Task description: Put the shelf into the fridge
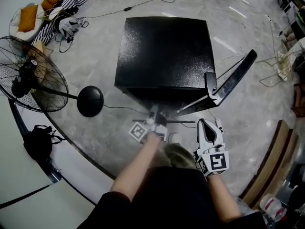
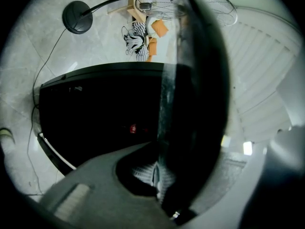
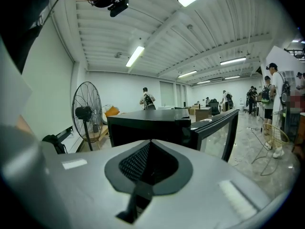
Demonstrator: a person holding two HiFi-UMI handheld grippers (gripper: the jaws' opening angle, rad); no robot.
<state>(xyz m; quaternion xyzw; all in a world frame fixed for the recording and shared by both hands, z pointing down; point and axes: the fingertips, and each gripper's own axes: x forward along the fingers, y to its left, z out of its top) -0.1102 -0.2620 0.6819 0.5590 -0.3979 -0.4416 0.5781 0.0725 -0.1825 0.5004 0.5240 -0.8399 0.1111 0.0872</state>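
Observation:
A black mini fridge [image 1: 164, 51] stands on the grey floor with its door [image 1: 236, 78] swung open to the right. My left gripper [image 1: 153, 120] is just in front of the fridge's opening, shut on the near edge of the shelf [image 1: 154, 111], which points into the fridge. In the left gripper view the shelf [image 2: 190, 104] shows edge-on as a dark glassy band running up from the jaws, with the fridge's dark interior [image 2: 95, 113] beside it. My right gripper [image 1: 208, 125] hovers near the door's lower corner, shut and empty; it faces the fridge [image 3: 147, 123] and door [image 3: 219, 132].
A standing fan [image 1: 28, 75] with a round black base [image 1: 89, 100] is left of the fridge. Cables cross the floor. A black bag [image 1: 38, 142] lies at the near left, and cushions and clothes [image 1: 52, 8] at the far left. Several people [image 3: 274, 104] stand at the right.

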